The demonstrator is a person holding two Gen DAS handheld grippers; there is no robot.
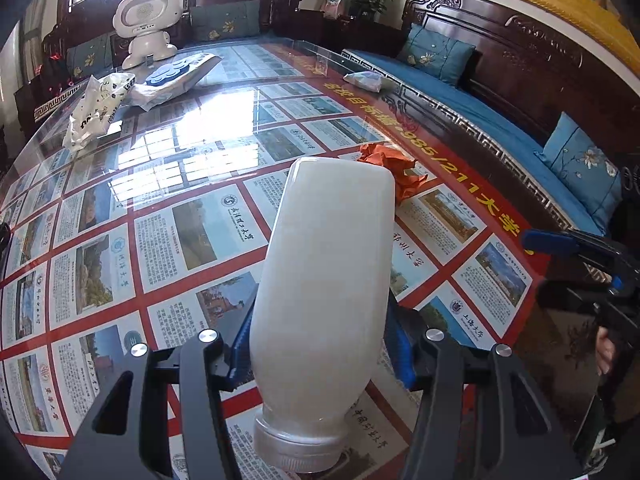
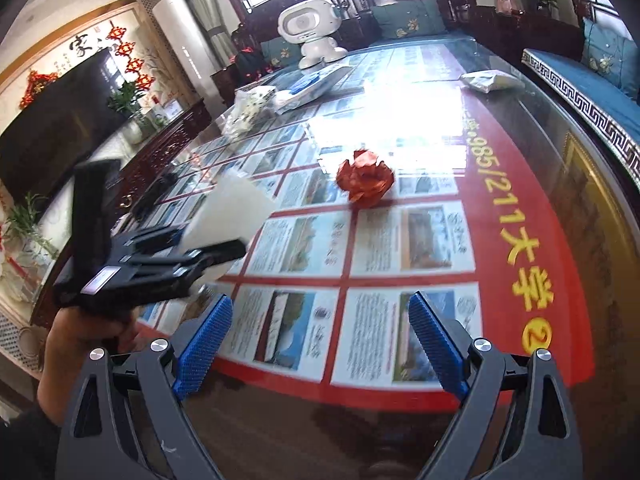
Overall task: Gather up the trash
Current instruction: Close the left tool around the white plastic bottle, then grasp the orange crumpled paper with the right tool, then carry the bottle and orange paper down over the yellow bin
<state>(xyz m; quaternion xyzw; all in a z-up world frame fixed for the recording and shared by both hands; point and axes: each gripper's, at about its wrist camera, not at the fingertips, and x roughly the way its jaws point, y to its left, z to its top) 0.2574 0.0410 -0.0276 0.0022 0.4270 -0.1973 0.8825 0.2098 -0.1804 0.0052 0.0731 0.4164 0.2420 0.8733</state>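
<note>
On the glass-topped counter (image 1: 168, 168), far L in the L wrist view: crumpled white bag w/ black print (image 1: 96, 112), lying on the glass. Just R of it, a white pouch w/ blue paw-shaped patch (image 1: 172, 76), its near end touching the bag. Behind both, a white toy robot (image 1: 148, 24) stands upright at the far edge.

Centre, L wrist view: L gripper (image 1: 320, 344) pinching a milky-white plastic bottle (image 1: 328, 280) at its lower body, blue pads (image 1: 402, 360) pressed on both sides. Bottle is cap-end toward the camera, silver cap (image 1: 296, 448) at the bottom, flat base pointing away, tilted a bit R. Whether the bottle touches the counter: cannot tell.

Just beyond the bottle's base, R side: crumpled orange-red paper ball (image 1: 396, 168), on the glass near the red poster band under it. Further back R, a small white wrapper (image 1: 364, 80) near the counter's edge, well apart from the ball. Blue-cushioned sofa (image 1: 500, 120) runs along the R side.

R wrist view: L gripper w/ bottle (image 2: 232, 216) shows at L. Paper ball (image 2: 366, 180) centre, sitting alone on the glass, apart from both grippers. R gripper (image 2: 320, 340) spread wide, nothing between its blue pads (image 2: 204, 340), held above the counter's near edge. White wrapper (image 2: 488, 80) far R.
</note>
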